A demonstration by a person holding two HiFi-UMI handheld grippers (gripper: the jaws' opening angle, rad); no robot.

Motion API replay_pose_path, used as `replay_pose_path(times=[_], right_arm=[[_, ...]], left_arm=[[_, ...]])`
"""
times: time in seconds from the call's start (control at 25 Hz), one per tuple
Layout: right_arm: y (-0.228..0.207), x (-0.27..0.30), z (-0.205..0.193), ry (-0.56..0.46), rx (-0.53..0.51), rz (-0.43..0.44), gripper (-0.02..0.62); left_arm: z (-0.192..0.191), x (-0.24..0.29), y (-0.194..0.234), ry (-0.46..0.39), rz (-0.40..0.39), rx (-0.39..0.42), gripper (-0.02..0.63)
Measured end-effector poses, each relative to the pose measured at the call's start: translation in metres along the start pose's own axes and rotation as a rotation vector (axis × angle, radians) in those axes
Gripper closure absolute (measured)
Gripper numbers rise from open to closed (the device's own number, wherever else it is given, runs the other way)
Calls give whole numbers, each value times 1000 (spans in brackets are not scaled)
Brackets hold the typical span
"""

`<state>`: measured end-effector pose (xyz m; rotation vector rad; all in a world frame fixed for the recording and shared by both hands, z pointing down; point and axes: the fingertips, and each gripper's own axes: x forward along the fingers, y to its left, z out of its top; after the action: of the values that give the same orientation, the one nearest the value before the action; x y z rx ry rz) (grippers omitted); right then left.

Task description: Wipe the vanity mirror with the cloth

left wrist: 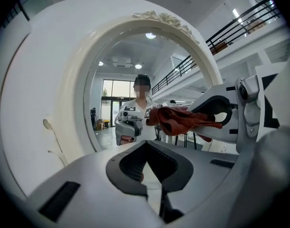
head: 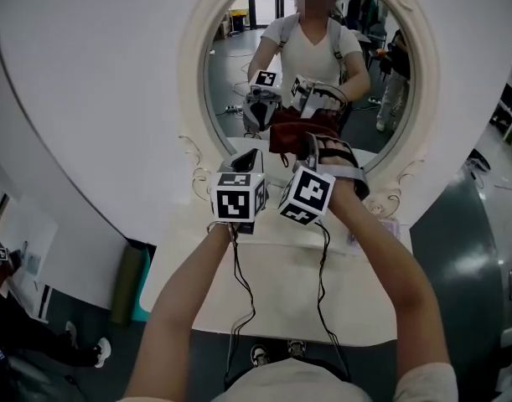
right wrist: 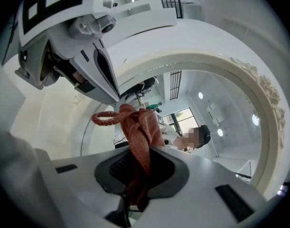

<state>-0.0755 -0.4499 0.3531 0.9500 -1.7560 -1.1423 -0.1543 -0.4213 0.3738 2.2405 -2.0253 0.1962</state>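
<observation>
Showing the cloth (right wrist: 136, 136) clamped between the jaws of the right gripper (right wrist: 137, 177), its bunched free end protruding past the jaw tips at the lower glass of the vanity mirror (head: 239, 74). The left gripper (left wrist: 152, 175) is seen just beside it, jaws closed together on nothing.

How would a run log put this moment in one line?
right gripper: shut on cloth | left gripper: shut, empty | cloth: low on vanity mirror | contact: unclear
</observation>
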Motion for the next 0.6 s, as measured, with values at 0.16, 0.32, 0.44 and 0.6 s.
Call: replay_pose_path(times=[0.16, 0.32, 0.44, 0.6], right_arm=[[37, 8, -10, 16, 10, 51, 534], [76, 15, -22, 28, 20, 112, 534], [102, 21, -30, 31, 25, 136, 534], [132, 28, -40, 47, 49, 182, 534]], left_arm=[[-30, 3, -4, 48, -7, -21, 595], [-60, 4, -9, 91, -11, -34, 595], [-81, 4, -12, 120, -8, -52, 595], [-108, 2, -15, 159, -5, -67, 595]])
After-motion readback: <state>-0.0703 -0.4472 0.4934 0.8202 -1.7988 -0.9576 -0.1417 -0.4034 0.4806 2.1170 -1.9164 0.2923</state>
